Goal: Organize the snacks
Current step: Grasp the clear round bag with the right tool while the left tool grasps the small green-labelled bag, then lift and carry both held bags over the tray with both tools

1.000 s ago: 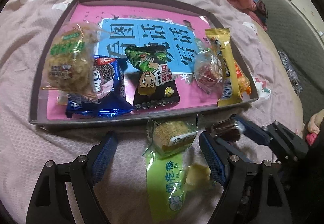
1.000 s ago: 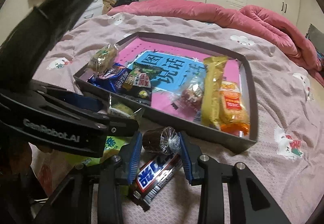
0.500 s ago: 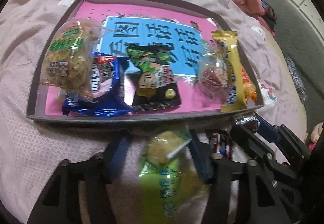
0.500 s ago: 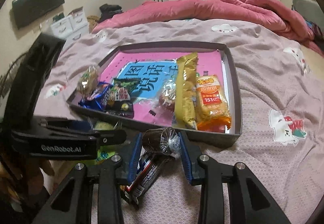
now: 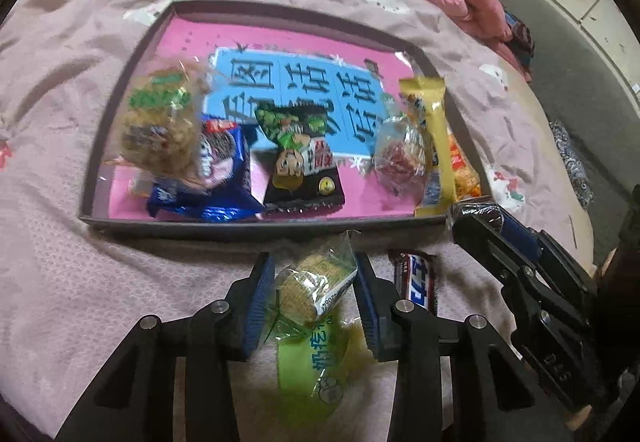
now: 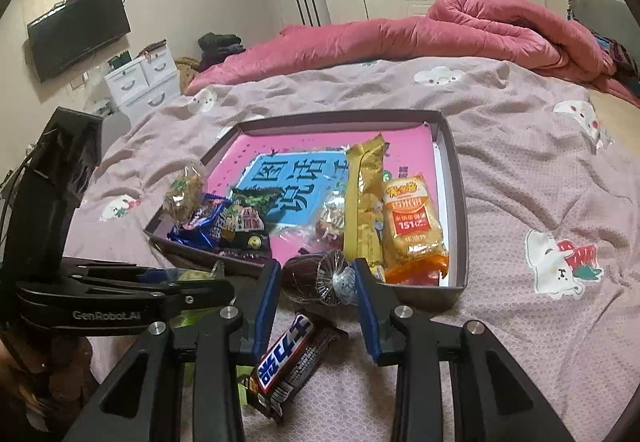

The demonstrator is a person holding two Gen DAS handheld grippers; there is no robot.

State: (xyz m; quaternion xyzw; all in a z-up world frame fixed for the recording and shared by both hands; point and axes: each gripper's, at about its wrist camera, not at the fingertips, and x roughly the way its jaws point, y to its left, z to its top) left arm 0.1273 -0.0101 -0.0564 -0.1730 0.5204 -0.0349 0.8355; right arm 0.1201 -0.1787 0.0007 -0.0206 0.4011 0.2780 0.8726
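Two grippers, each loaded: left gripper, jaws clamped on a clear-wrapped round cake; right gripper, jaws clamped on a dark foil-ended sweet. Both are held just short of the near wall of the tray, which sits on the bed. Tray contents, left to right: rice puff, partly over a blue cookie pack; black-and-green packet; red sweet in clear wrap; long yellow bar; orange cracker pack. These six lie along the tray's near edge; the far half shows only the pink and blue liner. Outside the tray, on the bedspread: chocolate bar, between and below the right jaws, and green packet under the left ones. Status, by my estimate: past halfway, with six in, two in hand for placing, two to collect.
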